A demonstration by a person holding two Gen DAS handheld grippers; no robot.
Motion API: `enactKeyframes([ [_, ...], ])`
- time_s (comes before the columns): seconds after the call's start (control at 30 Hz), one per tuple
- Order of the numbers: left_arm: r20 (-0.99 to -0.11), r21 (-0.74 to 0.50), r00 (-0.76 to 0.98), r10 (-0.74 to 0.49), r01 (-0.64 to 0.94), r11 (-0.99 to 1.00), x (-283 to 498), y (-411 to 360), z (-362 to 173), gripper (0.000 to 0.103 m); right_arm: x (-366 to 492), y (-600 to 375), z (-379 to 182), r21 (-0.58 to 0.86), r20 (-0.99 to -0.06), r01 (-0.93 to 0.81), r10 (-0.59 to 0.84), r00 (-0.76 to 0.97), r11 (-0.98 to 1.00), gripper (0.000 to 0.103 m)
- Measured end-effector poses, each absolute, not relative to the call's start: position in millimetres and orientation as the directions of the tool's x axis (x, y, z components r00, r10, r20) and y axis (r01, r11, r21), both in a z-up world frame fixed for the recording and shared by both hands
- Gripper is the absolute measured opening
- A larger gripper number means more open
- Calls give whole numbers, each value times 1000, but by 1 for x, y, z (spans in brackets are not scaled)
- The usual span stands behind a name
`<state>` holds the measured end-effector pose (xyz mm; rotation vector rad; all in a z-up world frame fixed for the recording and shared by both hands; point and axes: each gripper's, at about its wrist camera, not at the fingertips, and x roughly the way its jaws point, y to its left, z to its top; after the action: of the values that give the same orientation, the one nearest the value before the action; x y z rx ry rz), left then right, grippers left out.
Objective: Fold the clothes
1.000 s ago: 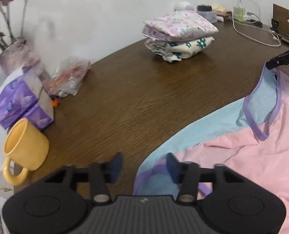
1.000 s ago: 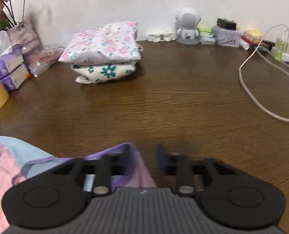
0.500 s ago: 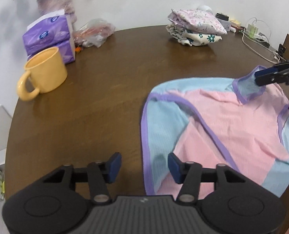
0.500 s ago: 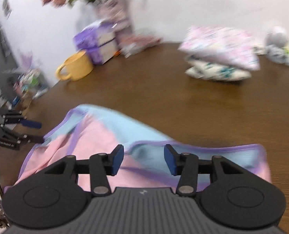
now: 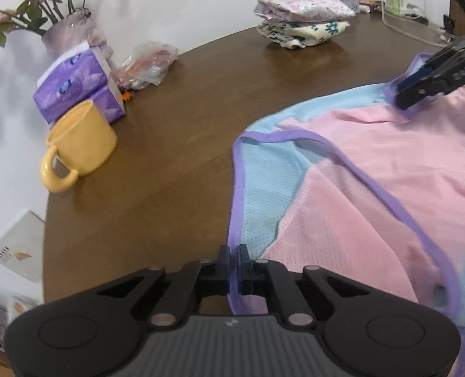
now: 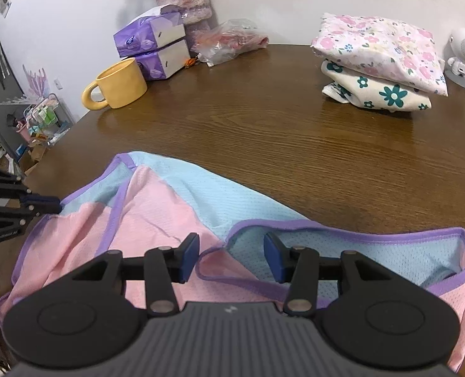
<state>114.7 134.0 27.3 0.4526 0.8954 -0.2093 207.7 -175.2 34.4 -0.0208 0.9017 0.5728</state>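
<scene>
A pink and light-blue mesh top with purple trim lies spread on the brown table. My left gripper is shut on the purple hem at the garment's near left edge; in the right wrist view it shows at the far left, pinching that edge. My right gripper is open above the garment, its blue pads apart, with a purple-trimmed opening lying between and below them. In the left wrist view the right gripper sits at the garment's far right edge.
A yellow mug, purple tissue packs, a vase and a plastic bag stand at the table's left rim. A folded floral stack sits at the back, with a white figure and cables beyond.
My left gripper's jaws have shut on the purple hem, which lay between open jaws before. The right gripper swung left over the garment and stays open.
</scene>
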Motion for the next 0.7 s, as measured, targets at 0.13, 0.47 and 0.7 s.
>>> enactKeyframes([
  [0.13, -766, 369, 637, 87, 325, 871, 134, 141, 24, 3, 208, -180, 31, 236, -745, -456, 462, 482, 858, 46],
  [0.47, -723, 466, 664, 189, 266, 844, 154, 153, 19, 8, 212, -200, 41, 304, -722, -407, 487, 492, 861, 47],
  [0.7, -702, 462, 680, 211, 209, 862, 166, 149, 29, 27, 226, -190, 43, 372, -730, -404, 532, 430, 836, 43],
])
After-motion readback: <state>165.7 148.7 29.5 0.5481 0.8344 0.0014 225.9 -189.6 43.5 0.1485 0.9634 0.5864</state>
